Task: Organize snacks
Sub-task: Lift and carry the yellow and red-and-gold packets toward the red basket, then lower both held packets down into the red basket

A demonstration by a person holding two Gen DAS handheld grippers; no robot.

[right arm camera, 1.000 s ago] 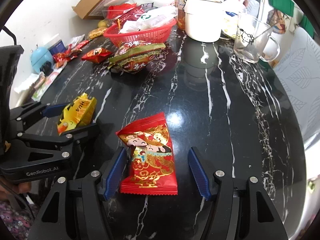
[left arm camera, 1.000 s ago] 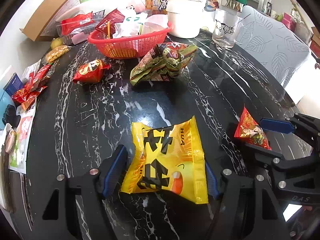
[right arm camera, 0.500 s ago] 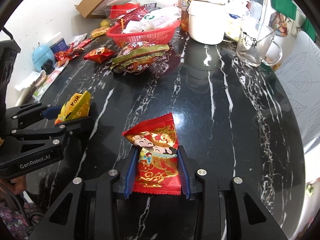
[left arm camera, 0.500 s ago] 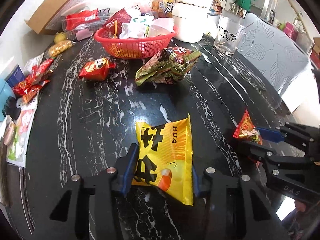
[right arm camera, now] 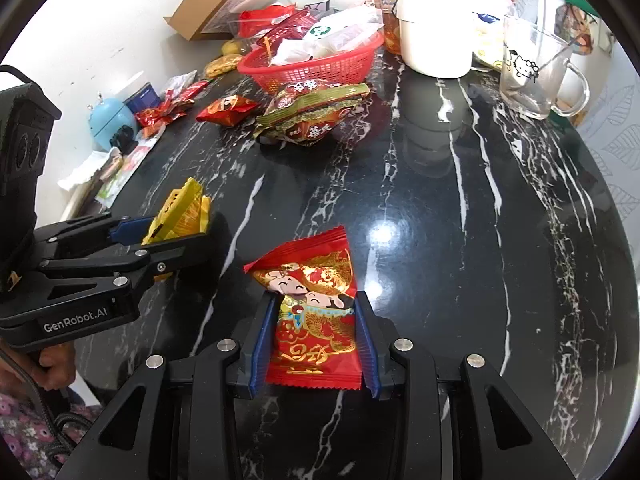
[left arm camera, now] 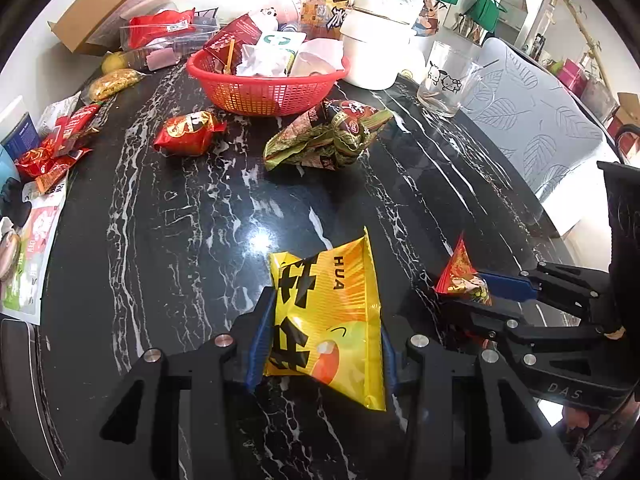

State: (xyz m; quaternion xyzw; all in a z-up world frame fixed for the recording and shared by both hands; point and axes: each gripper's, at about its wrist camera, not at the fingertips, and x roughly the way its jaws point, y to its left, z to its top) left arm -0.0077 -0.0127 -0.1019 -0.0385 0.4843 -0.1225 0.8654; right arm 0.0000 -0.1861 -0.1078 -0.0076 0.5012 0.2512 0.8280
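Two fisheye cameras are riding the tongs, each looking steeply down and forward, close over the near edge of the black marbled surface [left arm camera: 168, 240]. Both are taking in the red basket [left arm camera: 264, 96] at the far edge, and each other's tongs.

Closed since a second ago: left gripper [left arm camera: 322, 344] squeezing yellow packet [left arm camera: 326, 320], still closing; right gripper [right arm camera: 316, 338] clamped on red packet [right arm camera: 314, 312].

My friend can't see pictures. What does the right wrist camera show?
The right claw is shut on a red snack packet on a black marble table. Beside it, the left claw pinches a yellow packet.
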